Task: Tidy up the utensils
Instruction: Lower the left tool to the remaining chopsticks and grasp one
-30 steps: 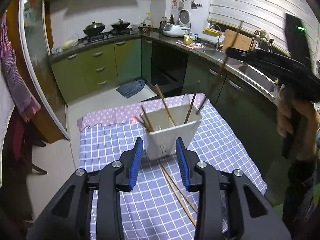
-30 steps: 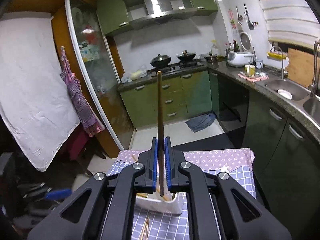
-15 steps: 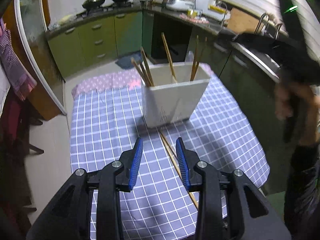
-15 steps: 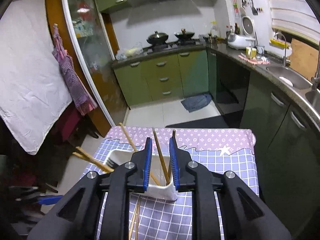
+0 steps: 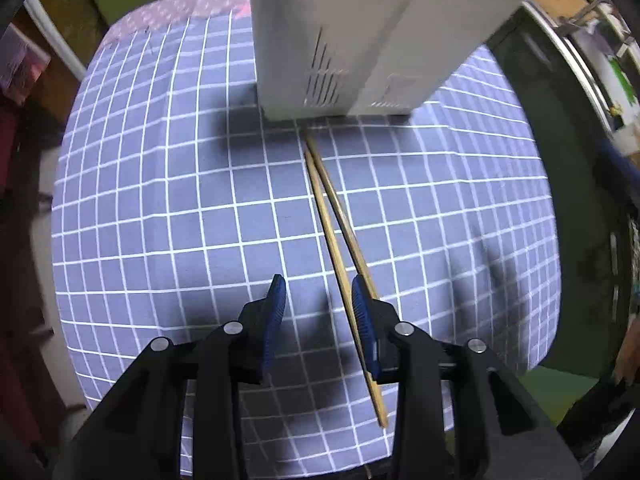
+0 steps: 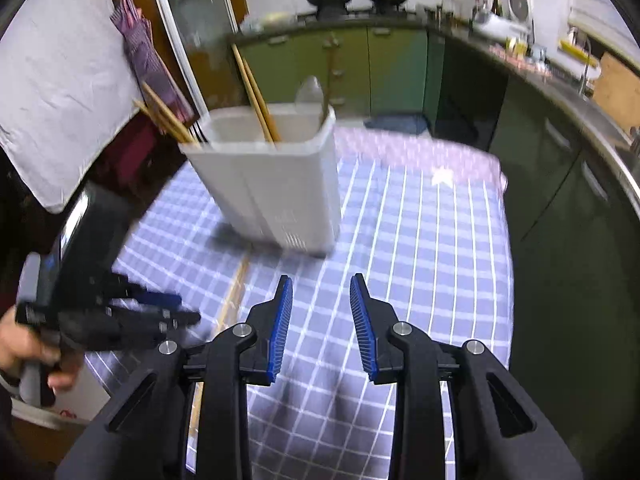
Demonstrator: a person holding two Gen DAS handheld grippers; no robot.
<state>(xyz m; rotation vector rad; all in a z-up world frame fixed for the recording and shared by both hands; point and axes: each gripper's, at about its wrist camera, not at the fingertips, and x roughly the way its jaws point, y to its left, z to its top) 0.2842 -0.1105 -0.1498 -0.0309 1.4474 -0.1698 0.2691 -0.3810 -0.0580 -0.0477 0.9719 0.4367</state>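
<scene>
A white utensil holder [image 5: 360,40] stands on the blue checked tablecloth [image 5: 180,200]; in the right wrist view the holder [image 6: 276,188] has several wooden chopsticks [image 6: 256,92] and a spoon standing in it. Two chopsticks [image 5: 336,224] lie on the cloth in front of the holder. My left gripper [image 5: 318,296] is open, low over their near part; one chopstick runs just inside its right finger. It also shows at the left of the right wrist view [image 6: 160,312]. My right gripper [image 6: 320,296] is open and empty, above the cloth in front of the holder.
The table's right edge borders dark green kitchen cabinets [image 6: 560,152] and a counter with a sink. A stove with pots [image 6: 352,0] is at the back. A white sheet [image 6: 52,80] hangs at the left beyond the table.
My right gripper let the chopstick go into the holder, opened wide and drew back. My left gripper dropped low over the two chopsticks lying on the cloth.
</scene>
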